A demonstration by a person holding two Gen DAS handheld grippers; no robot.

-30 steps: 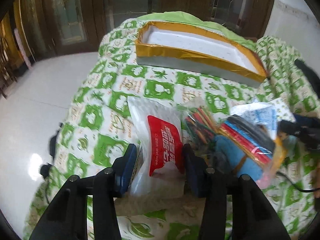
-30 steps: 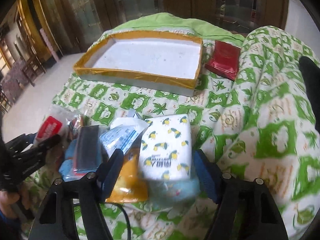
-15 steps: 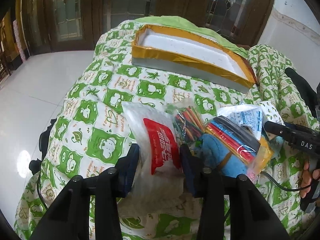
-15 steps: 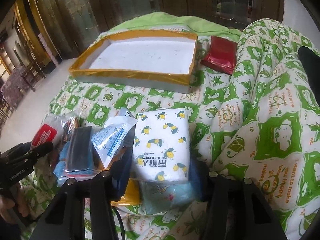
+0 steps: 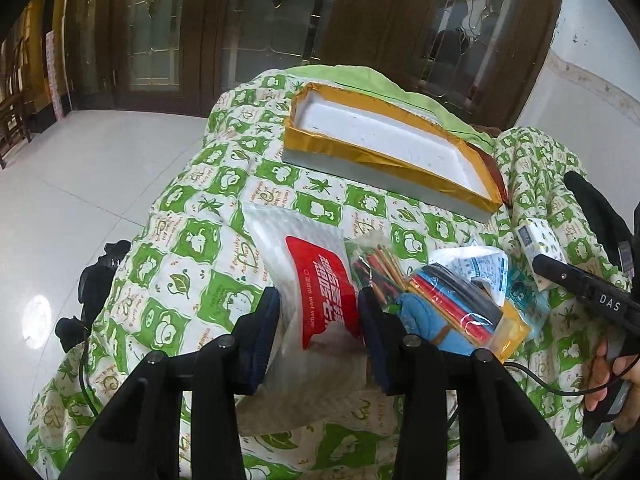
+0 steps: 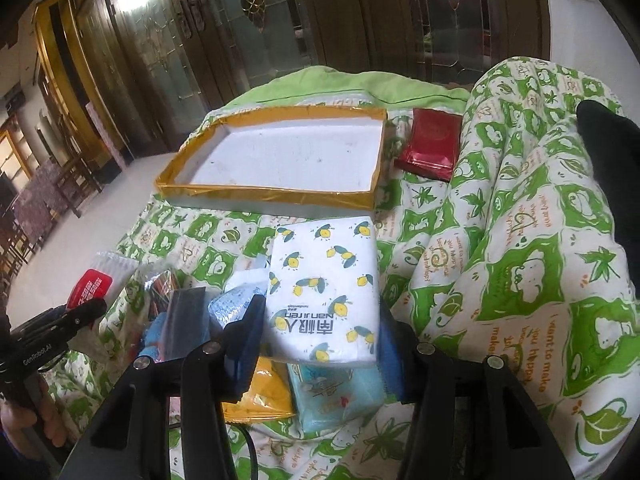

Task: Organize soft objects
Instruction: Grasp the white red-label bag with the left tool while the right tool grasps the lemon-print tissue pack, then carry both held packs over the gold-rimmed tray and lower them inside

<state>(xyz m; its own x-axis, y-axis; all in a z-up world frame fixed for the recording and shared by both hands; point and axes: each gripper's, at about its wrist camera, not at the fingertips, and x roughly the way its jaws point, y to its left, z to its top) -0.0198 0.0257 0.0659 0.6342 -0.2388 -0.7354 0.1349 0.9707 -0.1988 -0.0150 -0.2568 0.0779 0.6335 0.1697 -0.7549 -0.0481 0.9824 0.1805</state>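
left gripper [image 5: 318,312] has its blue-padded fingers [image 5: 262,328] pinching the clear plastic wet-wipe pack with a red label [image 5: 316,292], pads touching both sides of the pack, lower end of pack sits between the jaws. right gripper [image 6: 316,344] has its fingers [image 6: 244,336] pressed onto the white tissue pack with yellow lemon print [image 6: 324,292], one pad on each long edge, pack tilted up off the pile.

landmark: shallow white foam tray with gold foil rim [image 6: 280,194], lying flat on the green and white checked quilt [image 6: 520,260]. the tray shows its bare white floor. wet-wipe pack is near the tray's front edge toward its left end, apart from it. tissue pack is just in front of the tray's right front corner, not touching it. dark red foil packet [image 6: 430,144] lies just beside the tray's right side.

pile in front of the tray, between the two packs: clear bag of coloured sticks [image 5: 380,268], flat pouch with red, blue and black stripes [image 5: 452,304], blue and white printed sachet [image 5: 484,272]. under the tissue pack: light blue cartoon-print pack [image 6: 340,396] and yellow foil pouch [image 6: 264,392], both touching each other.

right gripper also shows in the left view at the right edge [image 5: 576,284], a hand [image 5: 608,372] on its handle.
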